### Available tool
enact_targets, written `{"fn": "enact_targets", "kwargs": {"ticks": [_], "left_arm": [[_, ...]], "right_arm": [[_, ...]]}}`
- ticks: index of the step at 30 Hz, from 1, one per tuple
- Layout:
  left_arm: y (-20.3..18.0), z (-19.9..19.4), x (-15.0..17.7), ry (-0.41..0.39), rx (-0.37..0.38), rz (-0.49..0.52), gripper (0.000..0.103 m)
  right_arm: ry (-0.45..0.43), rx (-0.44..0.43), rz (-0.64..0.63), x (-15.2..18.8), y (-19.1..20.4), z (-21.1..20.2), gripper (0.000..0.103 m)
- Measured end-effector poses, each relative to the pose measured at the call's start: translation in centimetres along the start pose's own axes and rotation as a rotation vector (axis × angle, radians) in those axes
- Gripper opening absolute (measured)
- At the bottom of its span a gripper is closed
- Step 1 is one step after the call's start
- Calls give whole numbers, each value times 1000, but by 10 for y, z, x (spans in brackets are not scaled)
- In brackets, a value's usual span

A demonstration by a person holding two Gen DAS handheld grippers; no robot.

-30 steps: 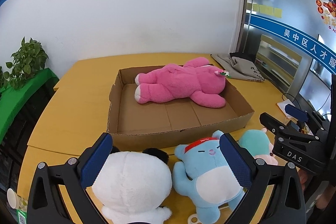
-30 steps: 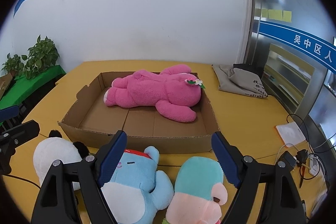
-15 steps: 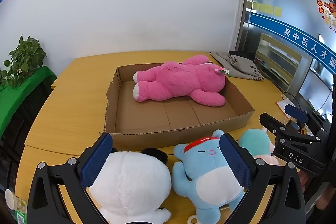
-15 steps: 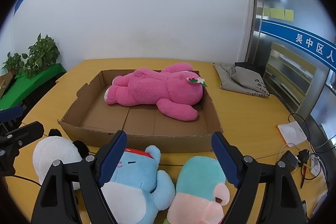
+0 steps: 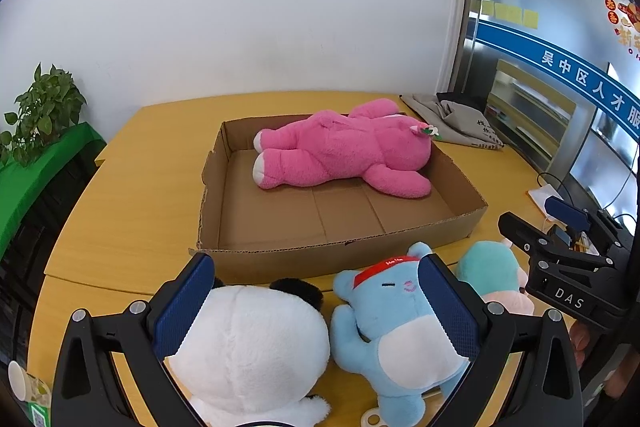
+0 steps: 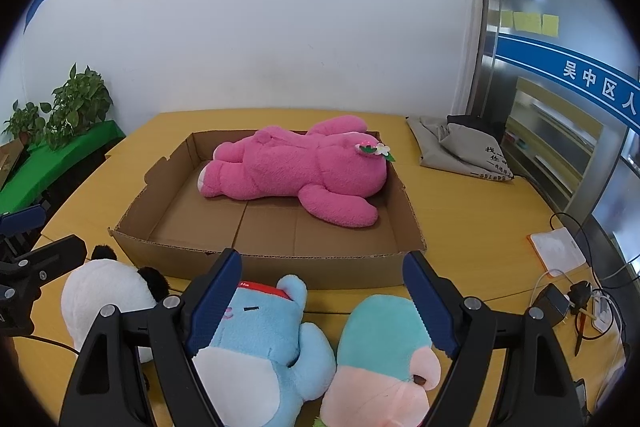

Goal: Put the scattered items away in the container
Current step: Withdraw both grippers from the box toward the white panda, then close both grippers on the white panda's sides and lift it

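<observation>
While both claws hang over the near table edge, nothing is gripped:
left gripper (image 5: 316, 301): jaws spread wide, blue pads (image 5: 182, 303) free of contact; seen from the right wrist view as a black arm at far left (image 6: 36, 267)
right gripper (image 6: 322, 301): jaws spread wide, nothing between the pads (image 6: 428, 303); seen from the left wrist view at far right, marked DAS (image 5: 560, 263)
panda plush (image 5: 248, 351): white with black ears, on the table just in front of the box's near wall; sits below and between the left claw's fingers, nearer the left pad, not clamped
blue plush (image 5: 394, 331): red headband, lying face up beside the panda; in the left view it's under the right-hand pad, in the right view (image 6: 264, 339) under the left-hand pad
teal plush (image 6: 384, 343): teal with pink face, just beside the blue one, touching it; lies below the right claw's gap, toward its right-hand pad
cardboard box (image 5: 320, 259): shallow, open top, on the yellow table (image 5: 128, 211), beyond all three loose toys
pink plush (image 5: 344, 157): already inside the box, lying on its side along the far wall, flower at its head
grey bag (image 6: 460, 147): on the table right of the box, well apart from both claws
plants (image 6: 68, 111): far left, on a green surface off the table
</observation>
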State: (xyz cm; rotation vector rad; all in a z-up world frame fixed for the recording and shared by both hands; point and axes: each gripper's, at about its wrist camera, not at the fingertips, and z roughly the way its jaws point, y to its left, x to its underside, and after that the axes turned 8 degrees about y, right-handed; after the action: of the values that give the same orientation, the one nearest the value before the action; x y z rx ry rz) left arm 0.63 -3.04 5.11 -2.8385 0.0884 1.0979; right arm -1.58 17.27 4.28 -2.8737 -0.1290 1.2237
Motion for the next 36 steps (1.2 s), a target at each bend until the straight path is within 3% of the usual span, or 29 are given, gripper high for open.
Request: {"fn": "enact_targets", "kwargs": {"ticks": [17, 24, 29, 36], "left_arm": [[8, 4, 3, 16, 6, -4, 103], [28, 6, 13, 45, 25, 1, 103], [69, 10, 29, 102, 27, -29, 103], [113, 51, 41, 231, 128, -67, 103]], "right_arm": [[4, -5, -10, 1, 8, 3, 83], [8, -28, -39, 4, 23, 3, 83], [56, -173, -71, 19, 61, 9, 83], [186, -396, -247, 70, 163, 35, 83]]}}
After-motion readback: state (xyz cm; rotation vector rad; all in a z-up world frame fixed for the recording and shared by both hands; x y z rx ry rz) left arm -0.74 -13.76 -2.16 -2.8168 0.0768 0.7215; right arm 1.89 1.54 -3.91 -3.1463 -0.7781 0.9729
